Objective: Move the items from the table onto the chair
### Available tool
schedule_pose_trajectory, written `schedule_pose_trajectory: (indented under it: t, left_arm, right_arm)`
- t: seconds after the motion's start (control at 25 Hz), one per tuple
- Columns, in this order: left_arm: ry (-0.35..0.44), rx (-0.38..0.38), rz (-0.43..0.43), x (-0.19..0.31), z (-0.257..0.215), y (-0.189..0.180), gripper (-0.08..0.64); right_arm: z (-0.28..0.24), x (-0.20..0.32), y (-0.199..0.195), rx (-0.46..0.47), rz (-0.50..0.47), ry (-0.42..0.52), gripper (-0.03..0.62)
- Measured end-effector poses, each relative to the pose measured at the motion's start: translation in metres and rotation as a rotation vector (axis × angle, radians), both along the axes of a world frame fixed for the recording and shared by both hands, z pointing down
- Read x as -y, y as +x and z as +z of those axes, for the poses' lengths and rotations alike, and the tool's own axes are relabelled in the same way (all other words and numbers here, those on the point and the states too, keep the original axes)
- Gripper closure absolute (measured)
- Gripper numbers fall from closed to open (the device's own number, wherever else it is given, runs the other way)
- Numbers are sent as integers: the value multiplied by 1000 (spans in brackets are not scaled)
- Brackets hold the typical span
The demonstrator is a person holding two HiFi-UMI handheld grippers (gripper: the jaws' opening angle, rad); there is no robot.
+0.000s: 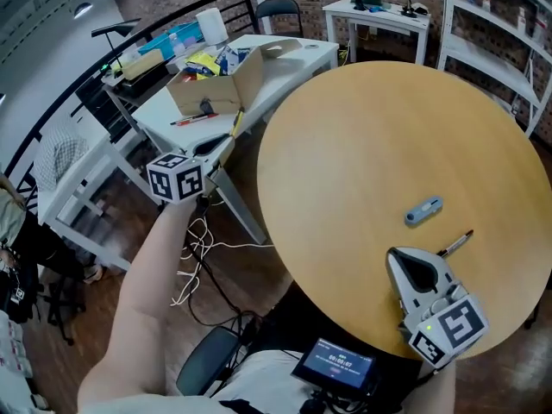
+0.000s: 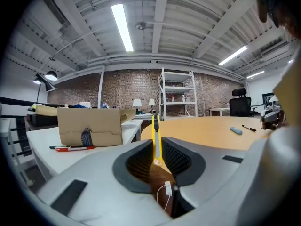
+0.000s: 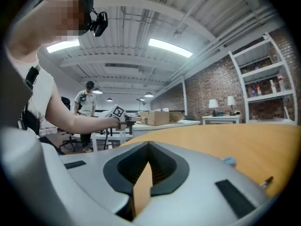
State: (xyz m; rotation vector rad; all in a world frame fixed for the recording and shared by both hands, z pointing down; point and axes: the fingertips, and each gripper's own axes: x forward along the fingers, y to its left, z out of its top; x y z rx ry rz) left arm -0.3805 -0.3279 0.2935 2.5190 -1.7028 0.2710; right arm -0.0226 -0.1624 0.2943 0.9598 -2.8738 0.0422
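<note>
A yellow knife (image 2: 155, 131) is clamped between the fingers (image 2: 181, 159) of the left gripper (image 2: 155, 144), off the round counter (image 1: 362, 136). The fingers (image 3: 165, 167) of the right gripper (image 3: 149, 146) are held together, apparently on nothing, above the counter near a pen (image 1: 455, 243).

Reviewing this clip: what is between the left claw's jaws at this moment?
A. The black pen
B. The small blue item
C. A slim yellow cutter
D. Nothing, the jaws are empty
C: the left gripper view shows the left claw closed on a yellow cutter that stands upright between its pads, while the blue item and the pen lie on the round table.
</note>
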Motion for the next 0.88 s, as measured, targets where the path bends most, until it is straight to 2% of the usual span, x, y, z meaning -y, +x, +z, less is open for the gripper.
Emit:
schedule_pose_trajectory:
  t: [0.16, 0.32, 0.4, 0.56, 0.76, 0.88]
  left_arm:
    - [-4, 36, -59, 6, 1, -25, 497]
    - [-60, 114, -180, 18, 6, -72, 497]
    - [-128, 129, -221, 25, 14, -96, 497]
    - [-330, 139, -216, 37, 43, -121, 497]
    - [-527, 276, -233, 49, 68, -147, 495]
    - [-597, 302, -220, 53, 75, -152, 485]
  right_arm:
    - [0, 8, -56, 19, -81, -38, 584]
    - [8, 17, -92, 3, -106, -49, 584]
    - [11, 21, -104, 1, -110, -65, 584]
    - [8, 20, -126, -18, -129, -51, 584]
    - [6, 17, -141, 3, -150, -76, 584]
    - [9, 18, -142, 6, -155, -89, 584]
